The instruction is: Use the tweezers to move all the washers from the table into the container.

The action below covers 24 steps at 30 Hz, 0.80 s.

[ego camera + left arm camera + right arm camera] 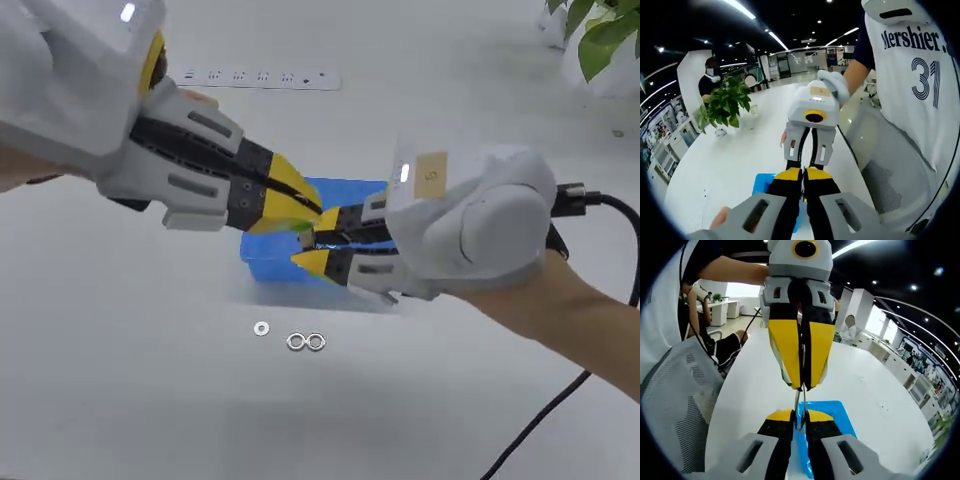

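Note:
Thin metal tweezers (801, 399) run from the left gripper's yellow tips down into the narrow gap between the right gripper's tips. The left gripper (316, 208) reaches in from the upper left and is shut on the tweezers' upper part. Facing it from the right, the right gripper (318, 240) is shut on their lower part. Both meet nose to nose over the blue container (268, 262), which also appears in the right gripper view (836, 416). Three washers lie on the white table nearer to me: one alone (261, 328) and a touching pair (306, 342).
A white power strip (262, 78) lies at the far side of the table. Green plant leaves (600, 30) hang in at the top right. A black cable (600, 300) trails from the right gripper off the table's right side.

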Each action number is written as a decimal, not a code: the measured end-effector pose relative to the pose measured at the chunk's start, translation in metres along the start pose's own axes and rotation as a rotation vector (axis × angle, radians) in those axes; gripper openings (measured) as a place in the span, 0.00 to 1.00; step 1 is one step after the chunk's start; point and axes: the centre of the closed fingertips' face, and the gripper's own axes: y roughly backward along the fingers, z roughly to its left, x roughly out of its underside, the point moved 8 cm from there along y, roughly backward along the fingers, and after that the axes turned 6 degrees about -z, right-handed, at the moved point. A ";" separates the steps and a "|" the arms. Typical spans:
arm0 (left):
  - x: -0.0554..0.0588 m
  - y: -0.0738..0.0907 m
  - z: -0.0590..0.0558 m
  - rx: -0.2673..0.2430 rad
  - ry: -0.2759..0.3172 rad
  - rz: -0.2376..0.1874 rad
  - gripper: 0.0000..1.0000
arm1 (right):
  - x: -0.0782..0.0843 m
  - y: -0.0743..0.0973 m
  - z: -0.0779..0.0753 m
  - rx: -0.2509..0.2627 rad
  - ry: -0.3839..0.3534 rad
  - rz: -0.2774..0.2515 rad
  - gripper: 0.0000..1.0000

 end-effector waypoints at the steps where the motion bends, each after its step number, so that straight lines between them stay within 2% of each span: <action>1: 0.000 0.000 0.004 -0.002 -0.001 -0.003 0.05 | 0.000 0.000 -0.004 0.007 0.007 0.002 0.10; 5: 0.005 -0.006 0.024 -0.016 -0.003 -0.013 0.05 | 0.007 -0.002 -0.023 0.032 0.001 0.008 0.10; 9: 0.015 -0.013 0.037 -0.023 0.003 -0.011 0.05 | 0.019 -0.007 -0.036 0.042 -0.005 0.024 0.10; 14: 0.032 -0.023 0.047 -0.014 0.021 0.002 0.05 | 0.036 -0.017 -0.042 0.023 -0.018 0.045 0.10; 19: 0.056 -0.029 0.060 -0.024 0.093 -0.012 0.05 | 0.052 -0.029 -0.047 0.007 -0.042 0.077 0.10; 24: 0.071 -0.035 0.063 -0.019 0.121 -0.009 0.05 | 0.066 -0.038 -0.048 -0.014 -0.073 0.098 0.10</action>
